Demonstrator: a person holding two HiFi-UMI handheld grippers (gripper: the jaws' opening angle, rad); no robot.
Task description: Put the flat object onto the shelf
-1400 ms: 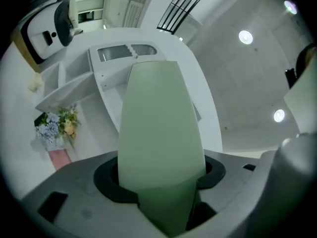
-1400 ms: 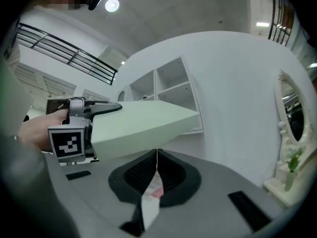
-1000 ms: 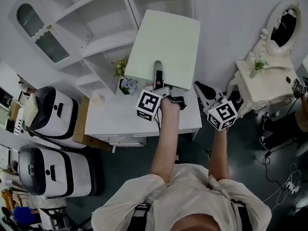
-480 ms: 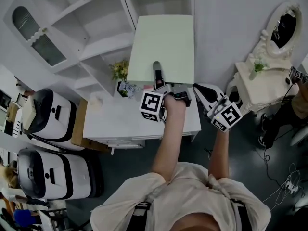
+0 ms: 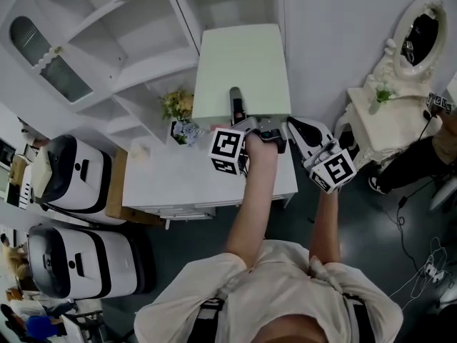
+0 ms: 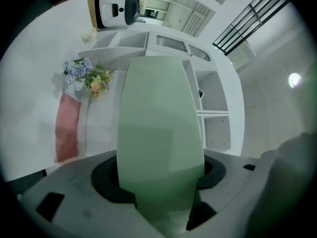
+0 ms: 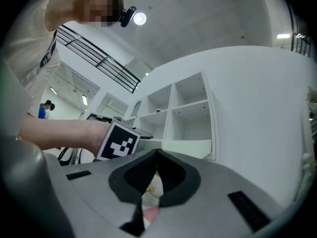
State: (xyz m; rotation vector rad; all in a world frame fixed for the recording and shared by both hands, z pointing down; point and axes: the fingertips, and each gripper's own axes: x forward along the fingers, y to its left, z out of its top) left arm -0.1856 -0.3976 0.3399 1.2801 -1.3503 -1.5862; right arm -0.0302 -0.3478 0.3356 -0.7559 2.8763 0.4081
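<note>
The flat object is a pale green board point(image 5: 243, 70), held up over the white table point(image 5: 178, 181) in front of the white shelf unit point(image 5: 136, 41). My left gripper point(image 5: 235, 111) is shut on the board's near edge; its marker cube sits just below. In the left gripper view the board point(image 6: 158, 128) rises from between the jaws and covers the middle, with shelf compartments point(image 6: 215, 95) beyond it. My right gripper point(image 5: 300, 131) hangs just right of the left hand, apart from the board. In the right gripper view its jaws point(image 7: 154, 162) meet, with nothing between them.
A pot of flowers point(image 5: 178, 109) stands on the table by the shelf unit's foot; a pink panel point(image 6: 67, 128) shows beside the flowers point(image 6: 86, 76). Two white machines point(image 5: 78, 170) stand at the left. At the right is a white vanity with an oval mirror point(image 5: 414, 34).
The board has turned from a slant to square with the shelf front and moved slightly left. Both grippers rose a little, and the right one drew closer to the left.
</note>
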